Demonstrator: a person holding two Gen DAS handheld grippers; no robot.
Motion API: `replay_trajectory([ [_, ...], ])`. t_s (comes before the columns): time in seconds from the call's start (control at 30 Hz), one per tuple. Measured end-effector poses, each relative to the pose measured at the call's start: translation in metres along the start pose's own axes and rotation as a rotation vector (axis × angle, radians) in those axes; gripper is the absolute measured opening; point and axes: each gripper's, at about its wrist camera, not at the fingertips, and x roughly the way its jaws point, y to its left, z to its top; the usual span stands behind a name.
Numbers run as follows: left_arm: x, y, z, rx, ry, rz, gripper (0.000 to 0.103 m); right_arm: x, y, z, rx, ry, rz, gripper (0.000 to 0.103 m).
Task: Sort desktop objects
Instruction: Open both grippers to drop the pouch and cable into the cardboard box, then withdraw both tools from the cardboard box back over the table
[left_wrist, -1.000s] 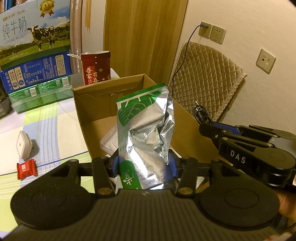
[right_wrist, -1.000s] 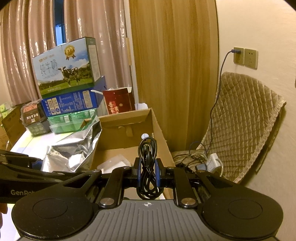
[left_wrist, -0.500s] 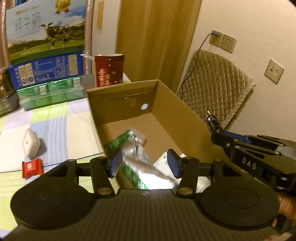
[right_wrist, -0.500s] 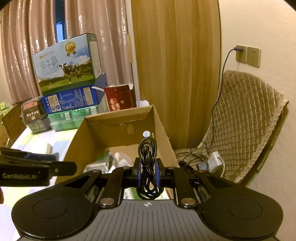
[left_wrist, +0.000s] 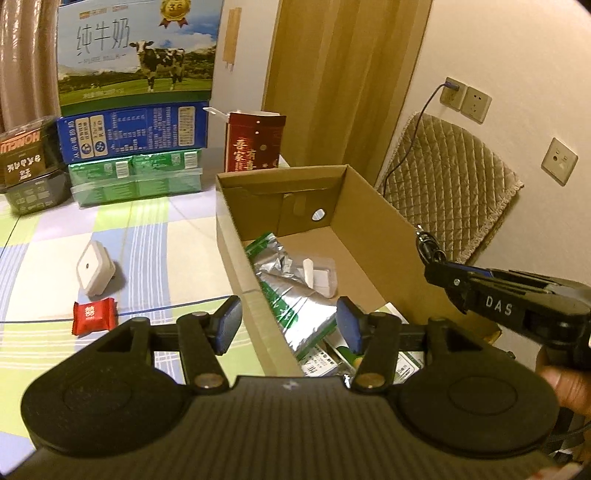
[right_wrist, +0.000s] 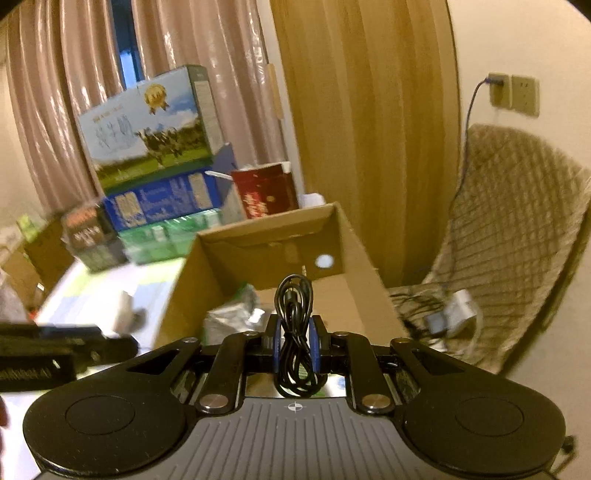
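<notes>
An open cardboard box (left_wrist: 373, 225) stands on the table. A silver and green foil pouch (left_wrist: 291, 291) lies inside it with a small white item (left_wrist: 319, 275). My left gripper (left_wrist: 288, 325) is open and empty above the box's near left corner. My right gripper (right_wrist: 294, 343) is shut on a coiled black cable (right_wrist: 295, 332) and holds it above the box's (right_wrist: 266, 236) near edge; it shows in the left wrist view (left_wrist: 428, 247) at the right. A white plug adapter (left_wrist: 95, 266) and a red candy (left_wrist: 93, 316) lie on the table left of the box.
Stacked milk cartons (left_wrist: 136, 74), a green pack (left_wrist: 136, 179), a dark box (left_wrist: 27, 158) and a red carton (left_wrist: 255, 142) stand at the back of the checked tablecloth (left_wrist: 155, 236). A quilted chair (left_wrist: 450, 184) and wall sockets (left_wrist: 465, 99) are on the right.
My left gripper opened and let the foil pouch drop into the box, then pulled back towards the left. My right gripper stayed shut on the cable and moved over the box.
</notes>
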Motion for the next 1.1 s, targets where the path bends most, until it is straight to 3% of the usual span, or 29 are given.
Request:
replay_trajectory([
  [0.03,-0.001,0.001,-0.001,-0.003,0.000,0.001,0.053,0.000,-0.001,0.002,0.015,-0.003,0.012,0.024],
  [0.07,-0.002,0.003,-0.002,-0.007,-0.001,0.002,0.054,-0.001,-0.002,0.003,0.027,-0.010,0.014,0.045],
  [0.13,-0.004,0.007,-0.005,-0.011,-0.003,0.010,0.060,-0.005,-0.003,0.003,0.039,-0.030,0.010,0.058],
  [0.43,-0.024,0.021,-0.022,-0.029,-0.009,0.049,0.073,-0.028,-0.002,-0.006,0.048,-0.036,-0.005,0.058],
  [0.6,-0.042,0.030,-0.034,-0.041,-0.013,0.077,0.080,-0.043,0.012,-0.014,0.046,-0.039,0.015,0.060],
  [0.7,-0.052,0.036,-0.042,-0.044,-0.008,0.099,0.090,-0.050,0.023,-0.019,0.041,-0.037,0.031,0.061],
  [0.8,-0.064,0.040,-0.050,-0.040,-0.004,0.114,0.092,-0.057,0.034,-0.023,0.028,-0.035,0.046,0.063],
  [1.1,-0.096,0.058,-0.070,-0.044,-0.013,0.185,0.102,-0.073,0.069,-0.033,-0.016,-0.030,0.078,0.078],
])
